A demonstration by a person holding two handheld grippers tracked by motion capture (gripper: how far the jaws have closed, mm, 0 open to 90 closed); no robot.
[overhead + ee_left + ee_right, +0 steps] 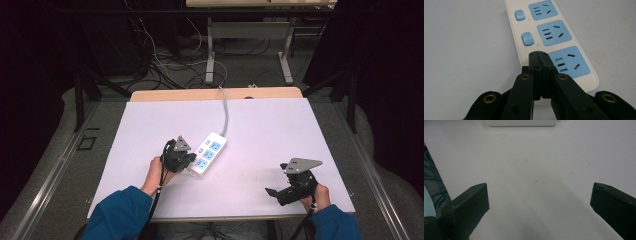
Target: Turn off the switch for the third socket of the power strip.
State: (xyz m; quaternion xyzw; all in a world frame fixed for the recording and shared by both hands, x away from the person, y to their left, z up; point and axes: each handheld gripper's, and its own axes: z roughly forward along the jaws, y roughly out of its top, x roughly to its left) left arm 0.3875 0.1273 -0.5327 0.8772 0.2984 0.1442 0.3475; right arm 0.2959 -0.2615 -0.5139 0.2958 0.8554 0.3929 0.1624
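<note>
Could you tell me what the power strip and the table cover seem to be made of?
Power strip: apparently moulded plastic, a smooth cream shell with matte blue socket faces and switches. Table cover: a thin white sheet, possibly paper or board, matte and faintly stained; a wood-look edge shows behind it.

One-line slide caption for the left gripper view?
Left gripper, jaws shut, tips over a white power strip beside its nearest blue socket.

A white-topped table (280,145) carries a white power strip (208,152).
</note>
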